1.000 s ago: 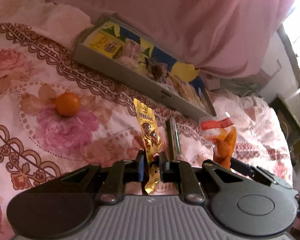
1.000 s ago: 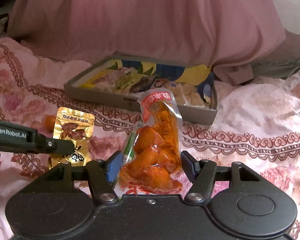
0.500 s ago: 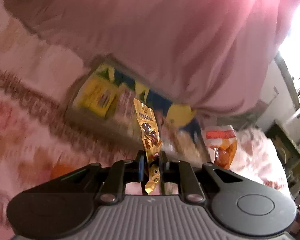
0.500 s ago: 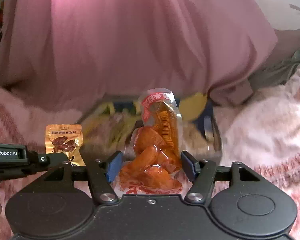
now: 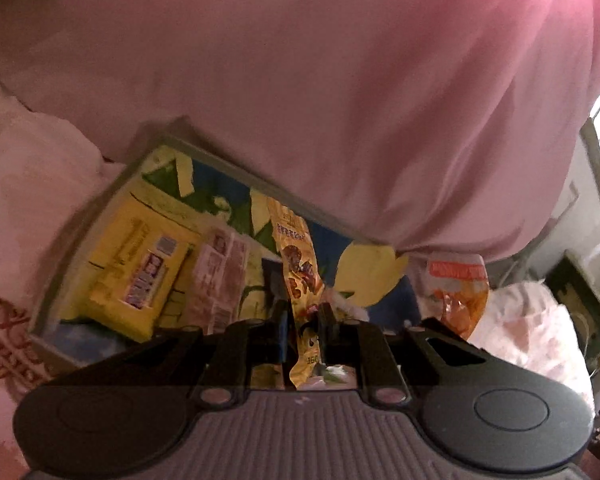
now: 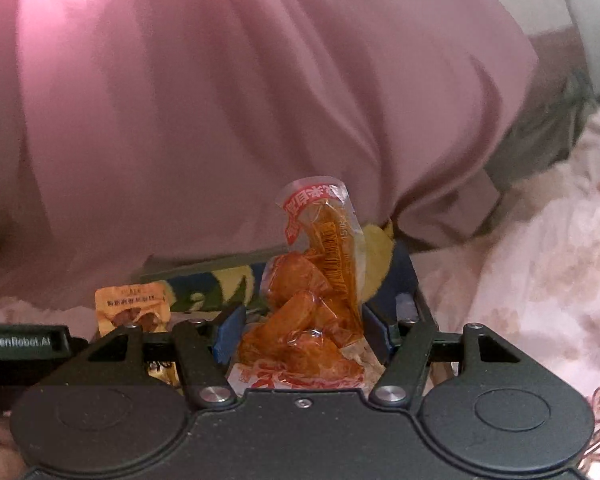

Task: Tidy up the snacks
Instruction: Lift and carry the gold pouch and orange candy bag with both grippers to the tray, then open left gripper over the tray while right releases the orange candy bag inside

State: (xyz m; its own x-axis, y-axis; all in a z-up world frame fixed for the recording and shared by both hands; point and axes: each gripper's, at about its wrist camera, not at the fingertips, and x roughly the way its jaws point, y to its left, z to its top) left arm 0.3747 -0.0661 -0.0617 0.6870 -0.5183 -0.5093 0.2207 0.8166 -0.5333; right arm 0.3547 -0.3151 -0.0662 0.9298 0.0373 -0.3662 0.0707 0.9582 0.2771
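A gold sachet [image 5: 298, 276] is pinched edge-on in the left gripper [image 5: 303, 320], above the box [image 5: 236, 168]. A lumpy orange pouch [image 6: 312, 300] is clamped in the right gripper [image 6: 300, 334], the box at 12 o'clock. Both are judged light, limp and slippery, best taken by the seams. A yellow pack [image 5: 136, 264] lies in the box at 9 o'clock.

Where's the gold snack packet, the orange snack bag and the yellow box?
gold snack packet [image 5: 298, 268], left wrist view, its printed middle.
orange snack bag [image 6: 312, 312], right wrist view, its orange pieces.
yellow box [image 5: 136, 268], left wrist view, its top face.
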